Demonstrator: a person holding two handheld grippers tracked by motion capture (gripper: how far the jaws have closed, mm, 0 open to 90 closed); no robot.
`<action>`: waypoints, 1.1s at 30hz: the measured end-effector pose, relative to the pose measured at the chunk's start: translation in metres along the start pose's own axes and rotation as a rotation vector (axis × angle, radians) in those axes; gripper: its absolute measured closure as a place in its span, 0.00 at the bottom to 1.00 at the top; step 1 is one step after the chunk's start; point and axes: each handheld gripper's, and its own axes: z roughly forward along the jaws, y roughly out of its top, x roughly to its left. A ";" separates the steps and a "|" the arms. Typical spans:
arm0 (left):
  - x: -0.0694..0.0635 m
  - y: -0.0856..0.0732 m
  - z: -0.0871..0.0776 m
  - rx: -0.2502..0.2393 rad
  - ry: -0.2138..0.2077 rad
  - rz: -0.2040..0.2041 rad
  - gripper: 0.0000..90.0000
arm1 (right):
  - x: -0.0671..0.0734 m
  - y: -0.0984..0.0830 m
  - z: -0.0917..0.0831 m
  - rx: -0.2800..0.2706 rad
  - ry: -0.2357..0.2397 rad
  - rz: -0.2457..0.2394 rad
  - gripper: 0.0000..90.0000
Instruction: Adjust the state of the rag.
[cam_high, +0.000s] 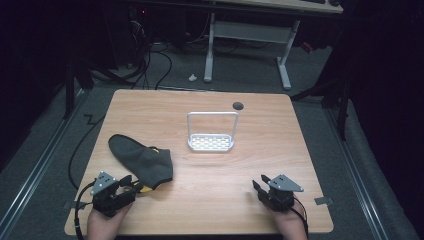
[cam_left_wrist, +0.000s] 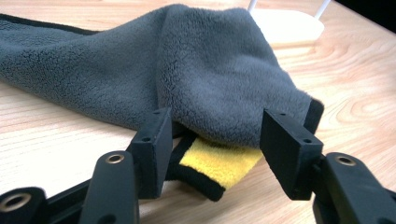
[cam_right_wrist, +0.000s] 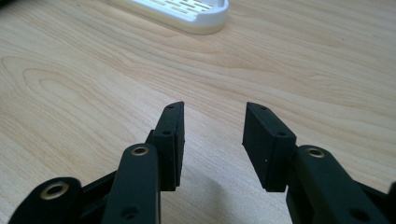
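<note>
A grey fleece cloth (cam_high: 141, 160) with a black hem and a yellow underside lies crumpled near the left edge of the wooden tabletop (cam_high: 210, 170), towards its front left corner. The left gripper (cam_left_wrist: 215, 135) sits at the cloth's near end, its jaws spread wide on either side of the bunched corner; the fabric lies between the pads (cam_left_wrist: 156, 140), and I cannot tell whether they press on it. The right gripper (cam_right_wrist: 212, 140) hovers over bare wood near the front right corner, jaws parted with nothing between them. A white slotted tray (cam_high: 211, 142) with a tall wire handle stands near the middle of the tabletop, well apart from the cloth.
</note>
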 end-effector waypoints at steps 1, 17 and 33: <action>0.000 0.000 0.000 0.005 -0.001 0.005 0.49 | 0.000 0.000 0.000 0.000 0.000 0.000 0.65; 0.007 0.000 -0.007 -0.022 0.003 -0.011 0.45 | 0.001 0.000 0.001 -0.010 0.011 0.017 0.58; -0.046 0.012 -0.007 -0.056 -0.058 0.171 0.36 | 0.001 -0.002 0.002 -0.001 0.022 0.026 0.58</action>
